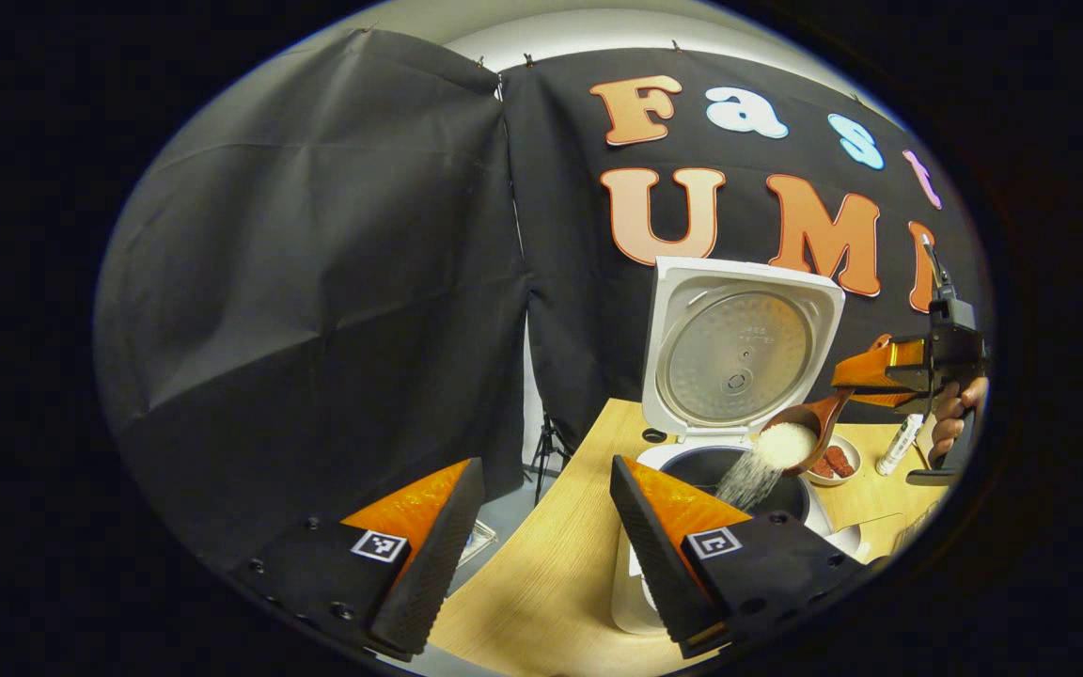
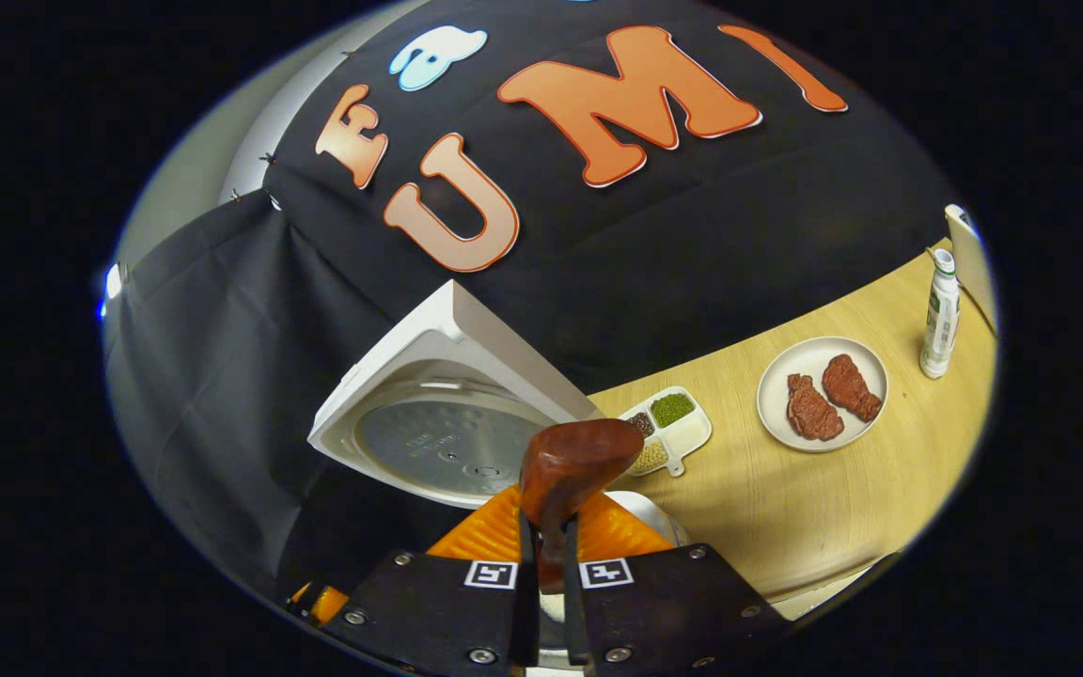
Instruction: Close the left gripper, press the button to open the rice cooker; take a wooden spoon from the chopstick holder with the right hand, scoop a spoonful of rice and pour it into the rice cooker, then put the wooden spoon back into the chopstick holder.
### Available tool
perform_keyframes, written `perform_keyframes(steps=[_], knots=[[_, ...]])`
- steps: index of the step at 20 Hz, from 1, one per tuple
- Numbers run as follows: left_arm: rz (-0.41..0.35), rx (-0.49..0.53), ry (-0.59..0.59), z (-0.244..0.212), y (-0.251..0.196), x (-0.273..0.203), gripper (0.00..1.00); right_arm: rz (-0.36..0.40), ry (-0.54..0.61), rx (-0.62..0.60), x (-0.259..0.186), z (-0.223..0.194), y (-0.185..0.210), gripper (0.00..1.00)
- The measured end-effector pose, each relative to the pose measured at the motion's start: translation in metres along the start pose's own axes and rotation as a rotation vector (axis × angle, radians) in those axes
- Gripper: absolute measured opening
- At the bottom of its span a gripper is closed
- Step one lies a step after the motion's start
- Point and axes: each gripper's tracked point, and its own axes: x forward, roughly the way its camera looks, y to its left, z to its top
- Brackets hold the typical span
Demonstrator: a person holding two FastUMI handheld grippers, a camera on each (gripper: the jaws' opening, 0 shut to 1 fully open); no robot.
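Above the open rice cooker [image 1: 692,465], the right gripper [image 1: 866,376] holds the wooden spoon [image 1: 800,434] tilted, its jaws clamped on the handle, and white rice [image 1: 758,470] streams from the bowl into the dark inner pot. Behind the pot the lid [image 1: 739,353] stands upright. Near the cooker's front, the left gripper [image 1: 541,527] hovers with jaws spread wide — nothing between them. Right of the cooker on the wooden table [image 2: 786,508] lie a divided dish of grains [image 2: 668,428], a plate of meat pieces [image 2: 822,393] and — farther off — a small bottle [image 2: 940,315].

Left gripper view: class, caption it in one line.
Right gripper tips brown wooden spoon, pouring white rice into open white rice cooker.
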Motion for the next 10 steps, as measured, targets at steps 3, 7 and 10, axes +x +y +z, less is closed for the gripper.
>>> perform_keyframes(steps=[3, 7, 10], knots=[[-0.004, 0.007, -0.004, -0.002, 0.0, 0.001, 0.89, -0.018, -0.029, -0.086, -0.001, 0.005, 0.0, 0.1], [-0.005, 0.013, -0.008, 0.0, -0.001, 0.001, 0.92, 0.003, -0.059, -0.204, 0.0, 0.013, 0.019, 0.1], [0.001, 0.011, -0.01, -0.001, 0.0, 0.0, 0.89, 0.025, -0.076, -0.264, -0.005, 0.016, 0.031, 0.1]])
